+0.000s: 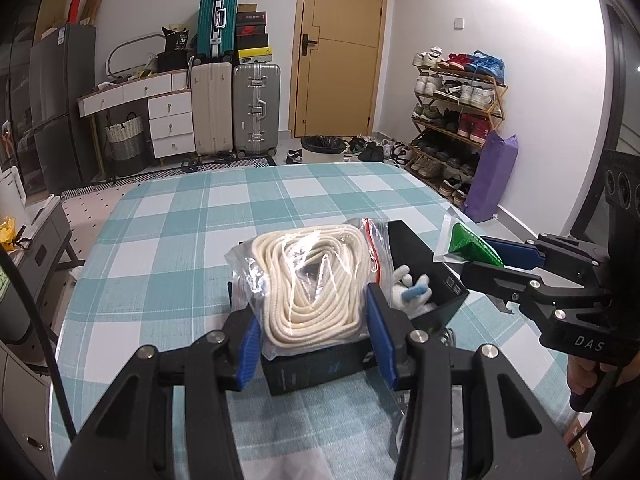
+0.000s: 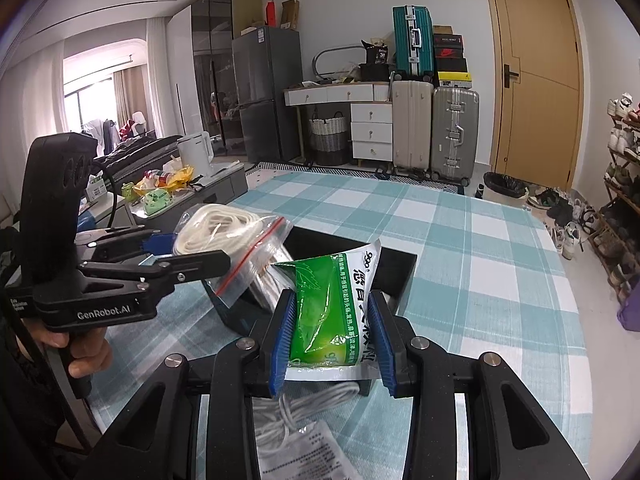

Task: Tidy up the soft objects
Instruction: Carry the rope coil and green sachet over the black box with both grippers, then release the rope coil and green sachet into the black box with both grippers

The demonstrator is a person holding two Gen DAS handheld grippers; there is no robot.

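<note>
Working over a checked table (image 1: 168,216), left to right.

Left claw (image 1: 316,332): clamping on a zip bag of cream rope (image 1: 308,280), pads pressing the bag's two sides. Holding the bag just above the near end of an open black box (image 1: 436,280), bag hanging partly over the box's front wall. Not possible to tell whether the bag's underside is touching the box.

Middle: lying inside the box, right of the rope bag, a white plush toy (image 1: 408,288) with a blue patch. Already stowed, judging by its position.

Right claw (image 2: 332,336): gripping a green-and-white sachet (image 2: 340,304) by its lower part, pads squeezing both edges. Carrying it in the air above the box's right side, tilted, top corner curling toward the far wall.

Lower right, outside the box: sitting on the table beneath the right claw, a coil of white cable (image 2: 316,400) and a printed packet (image 2: 312,448), both unbagged in the box so far.

Progress, as a judgement: roughly midway. One item in, two in hand over the box and not yet released, at least two waiting on the table.
</note>
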